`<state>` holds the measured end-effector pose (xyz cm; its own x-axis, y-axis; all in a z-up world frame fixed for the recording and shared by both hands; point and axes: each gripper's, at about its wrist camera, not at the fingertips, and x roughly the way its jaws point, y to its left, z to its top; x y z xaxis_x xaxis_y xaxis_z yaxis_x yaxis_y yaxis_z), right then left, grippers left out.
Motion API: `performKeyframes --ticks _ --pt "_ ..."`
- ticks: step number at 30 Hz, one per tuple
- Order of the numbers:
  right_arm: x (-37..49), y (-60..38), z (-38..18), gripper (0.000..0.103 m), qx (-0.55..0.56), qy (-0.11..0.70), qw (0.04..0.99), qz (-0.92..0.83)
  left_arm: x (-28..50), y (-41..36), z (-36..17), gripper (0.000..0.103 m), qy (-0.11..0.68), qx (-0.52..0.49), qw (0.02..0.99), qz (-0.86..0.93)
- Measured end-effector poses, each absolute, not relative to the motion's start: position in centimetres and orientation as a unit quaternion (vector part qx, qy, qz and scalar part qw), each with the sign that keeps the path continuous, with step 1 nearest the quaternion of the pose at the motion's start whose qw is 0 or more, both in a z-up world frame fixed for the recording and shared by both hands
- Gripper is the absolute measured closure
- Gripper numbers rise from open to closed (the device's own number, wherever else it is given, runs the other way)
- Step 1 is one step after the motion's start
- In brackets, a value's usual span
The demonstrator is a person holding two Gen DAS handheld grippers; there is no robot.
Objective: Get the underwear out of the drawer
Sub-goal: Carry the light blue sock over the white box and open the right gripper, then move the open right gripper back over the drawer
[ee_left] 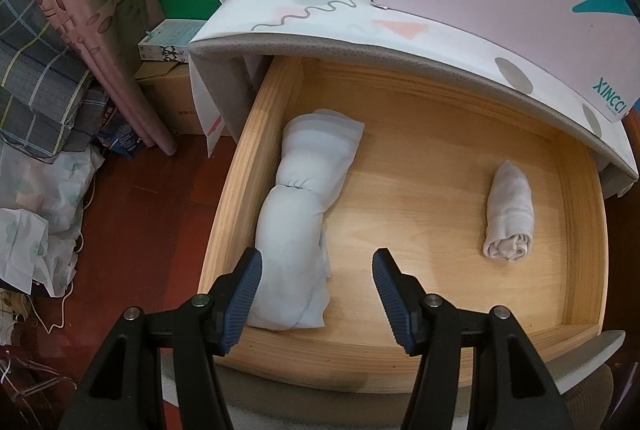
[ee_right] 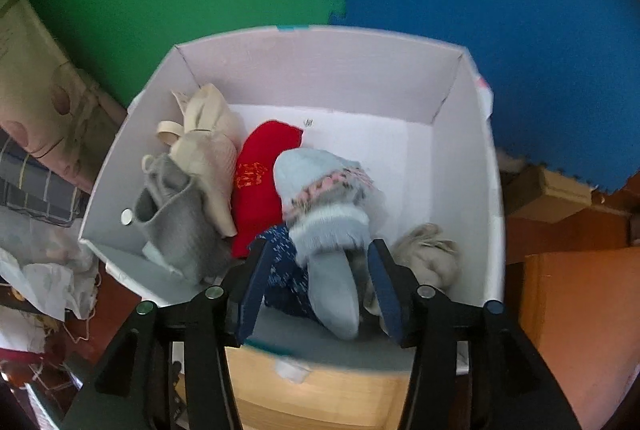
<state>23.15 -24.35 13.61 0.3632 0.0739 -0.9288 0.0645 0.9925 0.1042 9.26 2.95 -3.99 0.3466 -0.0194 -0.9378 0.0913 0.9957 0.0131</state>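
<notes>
Underwear, a long pale blue roll (ee_left: 298,226) cinched near its middle, lies along the left wall of the pulled-out wooden drawer (ee_left: 580,230); a smaller whitish rolled piece (ee_left: 509,216) lies near the right wall, well apart from it, with bare smooth wood between them; the drawer's back part is hidden under a patterned cloth-covered top (ee_left: 320,18). Left gripper (ee_left: 318,262) hangs over the drawer's front part, jaws parted and gripping nothing, its left ribbed pad over the near end of the blue roll.

Right gripper (ee_right: 316,254) points down into a white cardboard box (ee_right: 332,70) with straight upright walls; its jaws stand apart on either side of a pale blue knitted bundle (ee_right: 326,214), the pads not visibly pressing it; soft folded pieces in grey (ee_right: 172,226), cream (ee_right: 212,146), red (ee_right: 260,182) and dark blue print (ee_right: 284,270) crowd the left and near part; the box's far right floor is bare.
</notes>
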Motion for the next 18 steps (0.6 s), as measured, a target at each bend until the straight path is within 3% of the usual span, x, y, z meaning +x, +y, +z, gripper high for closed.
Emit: performKeyframes --ticks 11,18 --pt "14.8 -24.7 15.4 0.052 0.056 0.573 0.818 0.016 9.2 2.8 -4.0 0.044 0.573 0.042 0.818 -0.024" --pt "11.2 -23.3 10.1 0.052 0.056 0.622 0.781 0.017 9.2 2.7 -3.9 0.044 0.570 0.047 0.820 -0.021"
